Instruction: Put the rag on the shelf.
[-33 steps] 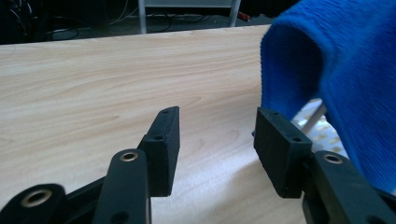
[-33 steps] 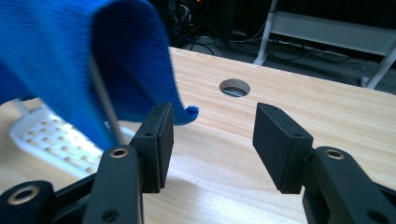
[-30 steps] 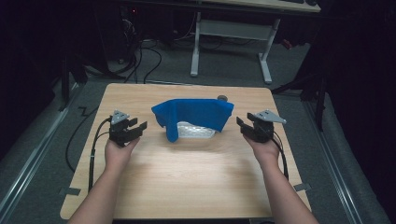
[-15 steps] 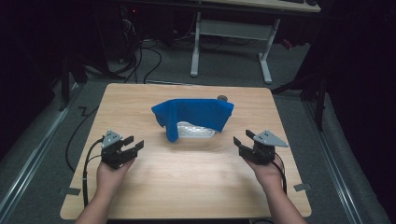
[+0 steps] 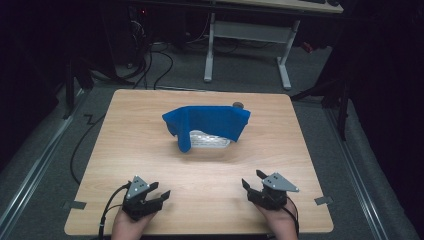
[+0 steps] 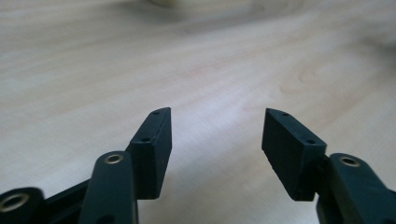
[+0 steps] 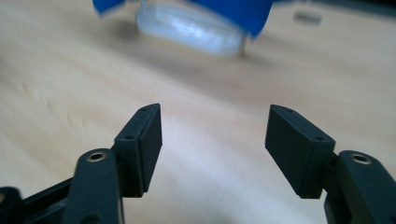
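Note:
A blue cloth [image 5: 207, 122] lies draped over a clear plastic container [image 5: 209, 139] in the middle of the wooden table [image 5: 210, 170]. My left gripper [image 5: 159, 191] is held low near the front left edge, its jaws apart with nothing between them; they have just been opening. Near the front right edge my right gripper [image 5: 252, 180] is likewise open and empty, its jaws also just opening. In the right gripper view the cloth [image 7: 233, 9] and container [image 7: 191, 30] lie ahead of the gripper [image 7: 215, 125]. The left gripper view has its gripper [image 6: 215, 128] over bare wood.
A small dark round object [image 5: 238, 105] sits on the table just behind the cloth. Beyond the far edge stands a white-legged desk frame [image 5: 247, 47] with cables on the floor. Tape marks [image 5: 323, 200] sit near the front corners.
Both hands have drawn back from beside the cloth toward the table's front edge and sunk lower. The jaws of both grippers stand wider apart than before. The cloth and container have not moved.

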{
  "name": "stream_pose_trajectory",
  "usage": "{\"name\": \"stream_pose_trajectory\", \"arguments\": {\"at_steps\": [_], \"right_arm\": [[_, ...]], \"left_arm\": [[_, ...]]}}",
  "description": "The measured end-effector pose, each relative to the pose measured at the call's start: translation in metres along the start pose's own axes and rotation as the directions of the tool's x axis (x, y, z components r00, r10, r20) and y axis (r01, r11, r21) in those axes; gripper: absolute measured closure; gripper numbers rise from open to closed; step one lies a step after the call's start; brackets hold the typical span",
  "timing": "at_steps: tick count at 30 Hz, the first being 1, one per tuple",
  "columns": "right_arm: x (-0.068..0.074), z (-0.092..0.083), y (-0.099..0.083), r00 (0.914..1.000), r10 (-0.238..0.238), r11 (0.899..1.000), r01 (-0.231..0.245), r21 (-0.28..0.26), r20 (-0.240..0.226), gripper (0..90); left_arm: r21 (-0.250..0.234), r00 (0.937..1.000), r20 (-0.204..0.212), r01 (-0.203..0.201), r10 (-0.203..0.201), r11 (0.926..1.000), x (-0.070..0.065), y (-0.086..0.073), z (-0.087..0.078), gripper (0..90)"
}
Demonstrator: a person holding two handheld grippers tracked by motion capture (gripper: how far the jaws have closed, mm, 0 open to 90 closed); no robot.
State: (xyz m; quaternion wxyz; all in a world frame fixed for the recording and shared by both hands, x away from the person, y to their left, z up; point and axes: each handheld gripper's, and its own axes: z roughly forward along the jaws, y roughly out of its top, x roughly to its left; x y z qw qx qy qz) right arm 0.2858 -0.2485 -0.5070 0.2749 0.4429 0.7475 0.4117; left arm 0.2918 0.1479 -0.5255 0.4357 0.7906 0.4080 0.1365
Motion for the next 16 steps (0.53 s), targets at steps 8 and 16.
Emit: {"name": "stream_pose_trajectory", "arguments": {"at_steps": [8, 16], "right_arm": [[-0.006, 0.013, -0.002, 0.9996, -0.012, 0.998, 0.013, 0.060, -0.026, 34.1], [-0.012, 0.014, -0.005, 0.9994, 0.008, 0.998, -0.005, 0.061, -0.034, 34.2]], "left_arm": [[0.031, 0.9999, 0.005, -0.010, 0.010, 0.9995, 0.004, 0.003, 0.007, 39.1], [0.027, 0.9995, 0.002, 0.033, -0.033, 0.9991, 0.014, 0.001, 0.005, 38.7]]}}
